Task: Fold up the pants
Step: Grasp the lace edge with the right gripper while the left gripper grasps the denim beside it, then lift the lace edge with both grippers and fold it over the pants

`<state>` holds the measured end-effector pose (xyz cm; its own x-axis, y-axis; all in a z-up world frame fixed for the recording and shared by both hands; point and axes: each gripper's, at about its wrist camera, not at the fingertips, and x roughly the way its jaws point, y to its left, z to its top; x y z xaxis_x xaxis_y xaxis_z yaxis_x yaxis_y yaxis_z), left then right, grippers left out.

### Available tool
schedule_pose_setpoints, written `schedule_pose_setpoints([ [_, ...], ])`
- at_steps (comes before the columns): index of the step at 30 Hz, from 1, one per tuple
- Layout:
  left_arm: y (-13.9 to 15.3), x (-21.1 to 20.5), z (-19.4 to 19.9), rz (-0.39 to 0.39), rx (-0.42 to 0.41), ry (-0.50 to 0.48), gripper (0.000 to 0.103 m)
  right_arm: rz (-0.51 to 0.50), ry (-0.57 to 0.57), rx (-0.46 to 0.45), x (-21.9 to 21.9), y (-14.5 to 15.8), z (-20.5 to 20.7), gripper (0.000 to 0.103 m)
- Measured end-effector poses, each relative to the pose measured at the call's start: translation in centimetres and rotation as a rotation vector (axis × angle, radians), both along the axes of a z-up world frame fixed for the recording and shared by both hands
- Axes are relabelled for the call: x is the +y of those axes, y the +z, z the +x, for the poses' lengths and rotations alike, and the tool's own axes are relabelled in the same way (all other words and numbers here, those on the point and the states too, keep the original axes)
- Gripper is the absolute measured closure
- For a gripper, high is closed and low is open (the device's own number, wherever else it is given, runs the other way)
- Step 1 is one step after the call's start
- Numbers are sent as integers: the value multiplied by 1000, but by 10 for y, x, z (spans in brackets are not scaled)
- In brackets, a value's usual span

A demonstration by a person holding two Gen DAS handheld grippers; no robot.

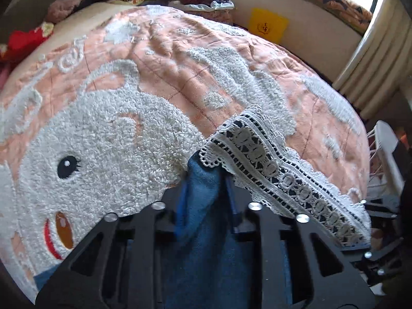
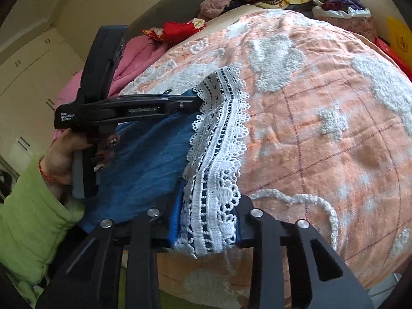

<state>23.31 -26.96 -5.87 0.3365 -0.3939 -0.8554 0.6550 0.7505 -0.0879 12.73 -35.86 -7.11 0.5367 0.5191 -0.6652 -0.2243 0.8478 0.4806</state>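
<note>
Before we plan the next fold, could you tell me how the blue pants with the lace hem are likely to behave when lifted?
The pants will probably hang limp: the blue cloth sags between the left gripper and the right gripper. The lace hem already ripples and curls, so it may twist. The openwork lace could snag.

Pants [image 1: 206,252]: matt blue cloth, white openwork lace hem [image 2: 219,180]. Bedspread [image 1: 180,77]: peach quilted cloth, rough tufted white patches. Grippers: matt black plastic.

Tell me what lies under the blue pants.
Under the blue pants is the peach bedspread with white tufted patches. Both grippers, left and right, pinch the white lace hem. The bedspread beneath the cloth is covered.
</note>
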Motion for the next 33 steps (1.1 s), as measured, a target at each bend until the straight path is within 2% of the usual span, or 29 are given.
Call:
schedule_pose_setpoints([
  [4, 10, 8, -5, -51, -19, -9, 95, -5, 24, -40, 8, 20, -4, 78],
  [12, 56, 55, -18, -194, -81, 38, 95, -22, 125, -166, 45, 77, -17, 79],
  [16, 68, 86, -26, -232, -113, 79, 95, -39, 204, -205, 77, 94, -17, 79],
  [21, 60, 125, -32, -244, -119, 143, 95, -62, 295, -191, 119, 92, -10, 79],
  [28, 35, 170, -32, -252, -80, 264, 92, -136, 391, -145, 176, 73, 0, 80],
  [31, 35, 192, -30, -272, -68, 334, 83, -173, 440, -147, 201, 70, -3, 80],
  [33, 38, 212, -29, -319, -56, 385, 78, -195, 470, -151, 213, 68, -9, 80],
])
